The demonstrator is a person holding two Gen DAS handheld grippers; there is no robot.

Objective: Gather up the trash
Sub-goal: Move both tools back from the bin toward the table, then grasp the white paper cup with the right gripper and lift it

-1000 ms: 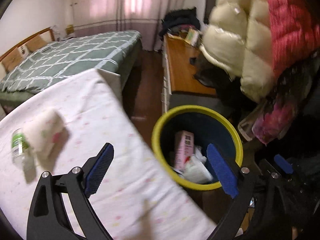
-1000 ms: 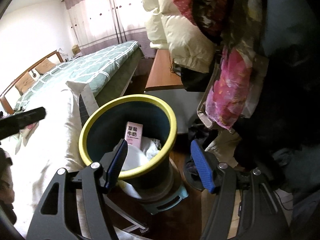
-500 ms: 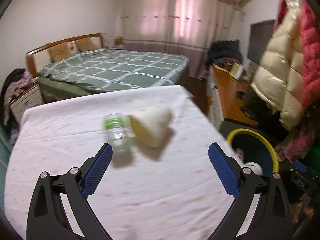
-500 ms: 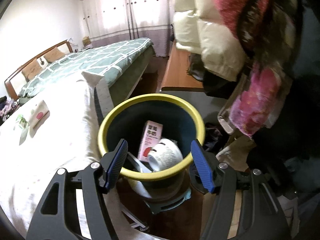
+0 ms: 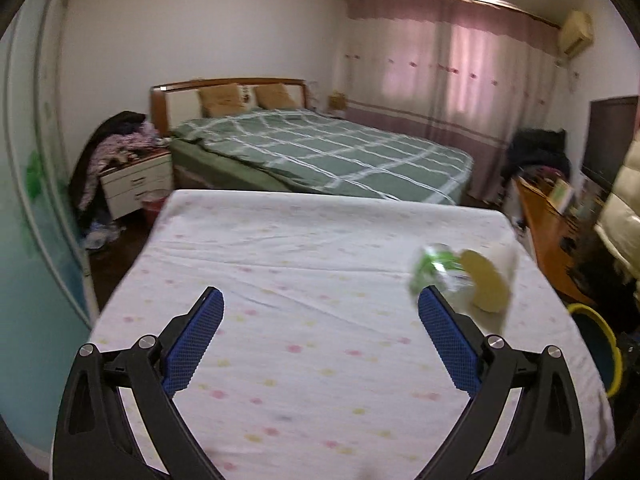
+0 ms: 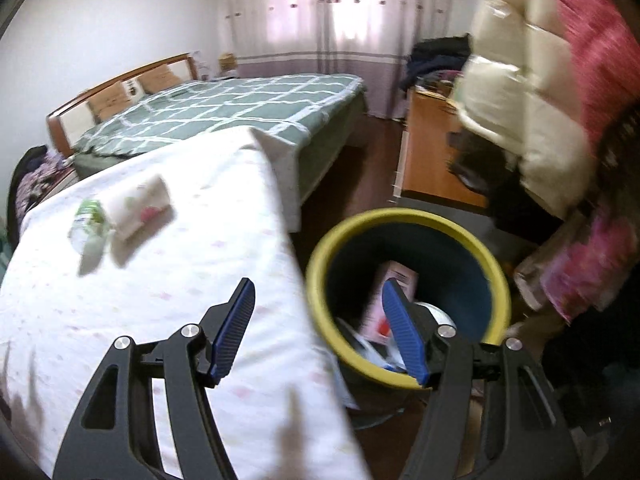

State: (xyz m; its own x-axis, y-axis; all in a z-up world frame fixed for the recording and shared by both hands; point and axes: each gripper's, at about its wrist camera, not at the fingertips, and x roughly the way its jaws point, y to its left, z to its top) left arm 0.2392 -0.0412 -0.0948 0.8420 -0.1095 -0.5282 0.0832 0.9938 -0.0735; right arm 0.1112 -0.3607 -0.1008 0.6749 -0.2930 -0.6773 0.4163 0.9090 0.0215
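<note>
Both your claws were wide open and held nothing, and the bottle [image 5: 434, 276] and paper cup [image 5: 490, 280] lay on their sides on the counter [image 5: 280, 264], ahead and right of your left claw [image 5: 320, 344], which looked nearer than your right claw [image 6: 318, 330].

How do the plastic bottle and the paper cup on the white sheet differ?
The plastic bottle is clear with a green label; the paper cup is opaque white with a floral print. The bottle looks narrower than the cup. Both lie on their sides, next to each other on the white sheet, uncollected.
</note>
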